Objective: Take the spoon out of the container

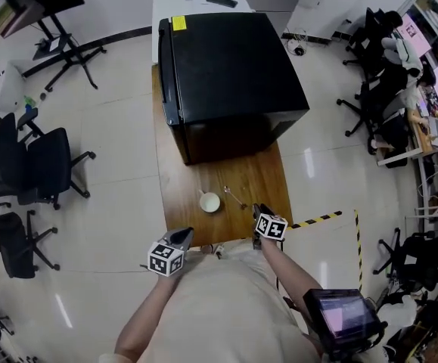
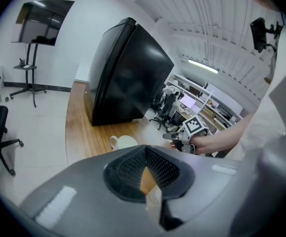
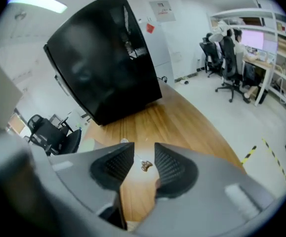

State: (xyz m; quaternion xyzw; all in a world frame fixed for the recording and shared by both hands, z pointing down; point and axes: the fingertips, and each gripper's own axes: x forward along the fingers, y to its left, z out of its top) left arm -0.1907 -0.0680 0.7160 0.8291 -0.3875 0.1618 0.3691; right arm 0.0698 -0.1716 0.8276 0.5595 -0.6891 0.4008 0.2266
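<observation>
Right gripper (image 3: 143, 148) is hovering above the near end of the table with its jaws standing wide apart and gripping nothing; only bare wood and a small piece of the spoon are showing in the gap far below the pads. Left gripper (image 2: 145, 150) is hanging at the table's near edge, on the person's other side, with its jaws closed together at the tips and nothing between them. A long wooden table (image 1: 266, 174) is running away from the person, and a big black cabinet (image 1: 230, 74) is sitting on its far part, covering most of the top. On the bare wood in front of the cabinet a white cup (image 1: 209, 202) is standing upright. The spoon (image 1: 234, 197) is lying flat on the table just beside the cup, on its right, outside it and apart from both grippers.
</observation>
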